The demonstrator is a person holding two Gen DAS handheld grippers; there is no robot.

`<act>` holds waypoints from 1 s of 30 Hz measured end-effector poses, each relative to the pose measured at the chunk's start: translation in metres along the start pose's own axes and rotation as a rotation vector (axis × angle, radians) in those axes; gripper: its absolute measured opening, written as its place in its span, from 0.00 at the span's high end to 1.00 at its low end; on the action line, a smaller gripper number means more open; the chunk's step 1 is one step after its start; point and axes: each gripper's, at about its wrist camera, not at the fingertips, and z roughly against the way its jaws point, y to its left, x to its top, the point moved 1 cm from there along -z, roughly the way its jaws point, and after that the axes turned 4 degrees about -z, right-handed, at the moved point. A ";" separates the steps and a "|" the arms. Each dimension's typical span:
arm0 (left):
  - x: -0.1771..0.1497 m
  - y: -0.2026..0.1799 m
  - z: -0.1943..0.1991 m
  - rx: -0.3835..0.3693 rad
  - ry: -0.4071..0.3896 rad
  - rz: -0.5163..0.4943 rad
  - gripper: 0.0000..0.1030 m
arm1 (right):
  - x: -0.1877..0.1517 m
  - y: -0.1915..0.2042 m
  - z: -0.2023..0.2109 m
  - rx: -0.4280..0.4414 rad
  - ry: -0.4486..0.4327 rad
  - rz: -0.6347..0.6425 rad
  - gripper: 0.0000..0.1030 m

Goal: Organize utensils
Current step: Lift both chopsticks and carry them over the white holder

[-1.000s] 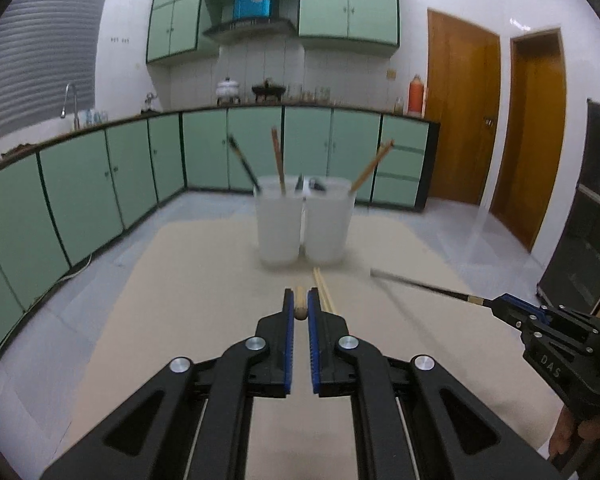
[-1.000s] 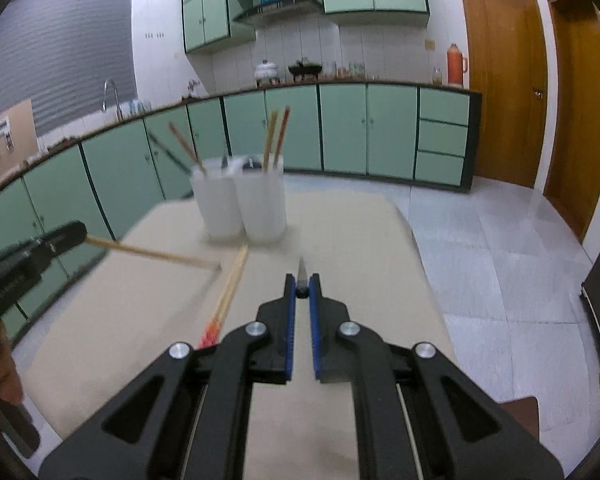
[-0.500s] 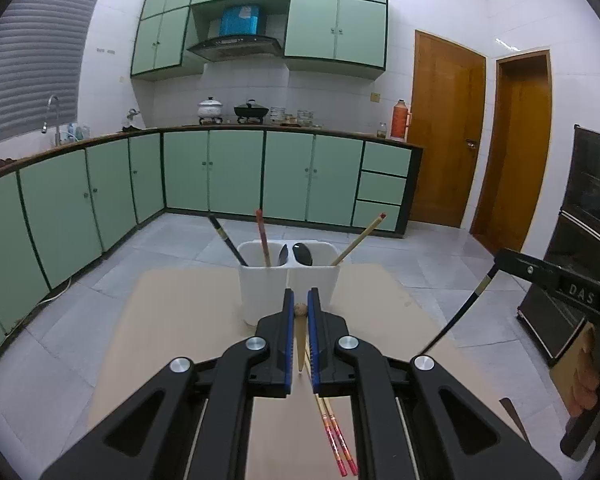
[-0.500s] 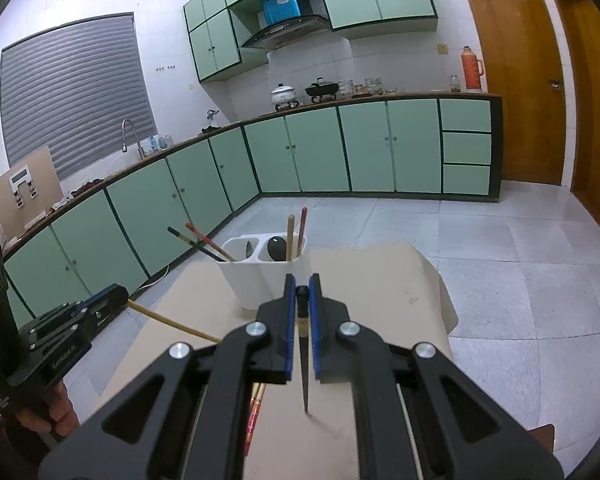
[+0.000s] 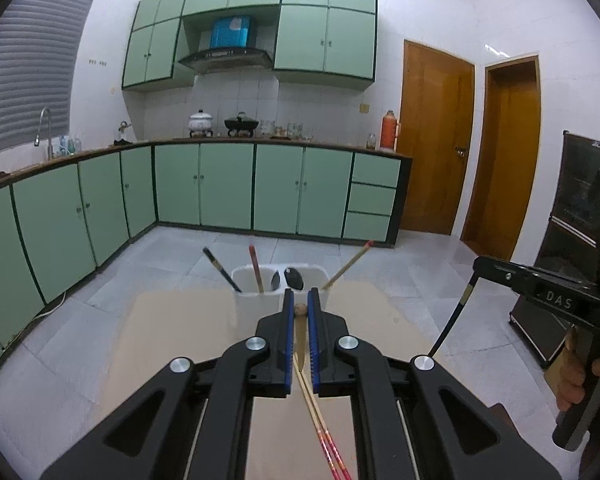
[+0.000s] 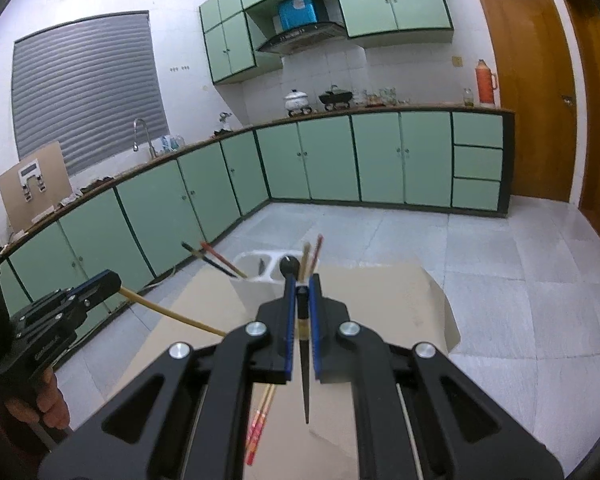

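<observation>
Green cabinets (image 5: 228, 196) line the kitchen walls, and a tan table (image 5: 180, 320) stands on the pale tiled floor in the middle. At its far end sits a white two-part holder (image 5: 256, 302) with utensils standing in it: a black chopstick (image 5: 222, 270) and a red one (image 5: 256, 268) lean in the left part, a dark spoon (image 5: 294, 278) sits near the divider, and a pale chopstick (image 5: 346, 266) angles out to the right. Now the left gripper (image 5: 299, 314) — jaws pinched right in on a light wooden chopstick (image 5: 300, 340), its round end showing between the blue pads and its shaft hanging down toward the table. Over to the right gripper (image 6: 301, 300), likewise clamped tight, on a black chopstick with a pale band (image 6: 305, 372), tip pointing down above the table. Both grippers are up off the surface, just short of the holder. Lying flat on the table beneath them is a pair of red-ended chopsticks (image 5: 324, 432), untouched. A hand (image 6: 46, 404) grips the left handle at the edge of the right view.
</observation>
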 end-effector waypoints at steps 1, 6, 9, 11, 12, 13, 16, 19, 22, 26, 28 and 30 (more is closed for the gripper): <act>0.004 0.000 0.002 -0.001 -0.010 0.000 0.94 | 0.008 0.004 0.001 0.010 -0.015 0.010 0.94; 0.034 0.001 0.015 0.007 -0.095 -0.015 0.94 | 0.044 0.017 0.003 0.036 -0.074 0.048 0.94; 0.050 0.002 0.017 0.010 -0.135 -0.021 0.94 | 0.070 0.024 0.002 0.054 -0.123 0.059 0.95; 0.061 0.003 0.017 0.018 -0.160 -0.027 0.94 | 0.085 0.027 -0.001 0.057 -0.148 0.067 0.95; 0.065 0.004 0.016 0.020 -0.167 -0.028 0.94 | 0.092 0.028 -0.003 0.057 -0.159 0.071 0.95; 0.070 0.004 0.015 0.021 -0.175 -0.030 0.94 | 0.102 0.030 -0.007 0.056 -0.177 0.077 0.95; 0.081 0.011 0.011 0.028 -0.185 -0.029 0.94 | 0.120 0.031 -0.021 0.050 -0.198 0.079 0.95; 0.091 0.018 0.003 0.037 -0.178 -0.029 0.94 | 0.132 0.027 -0.045 0.029 -0.210 0.077 0.95; 0.098 0.028 -0.009 0.054 -0.165 -0.035 0.94 | 0.139 0.019 -0.071 0.019 -0.211 0.059 0.95; 0.103 0.037 -0.026 0.063 -0.135 -0.038 0.94 | 0.144 0.008 -0.108 0.017 -0.199 0.037 0.95; 0.102 0.042 -0.038 0.063 -0.111 -0.031 0.94 | 0.143 0.006 -0.124 0.008 -0.187 0.036 0.94; 0.102 0.045 -0.051 0.064 -0.093 -0.024 0.94 | 0.140 0.004 -0.140 0.000 -0.168 0.038 0.95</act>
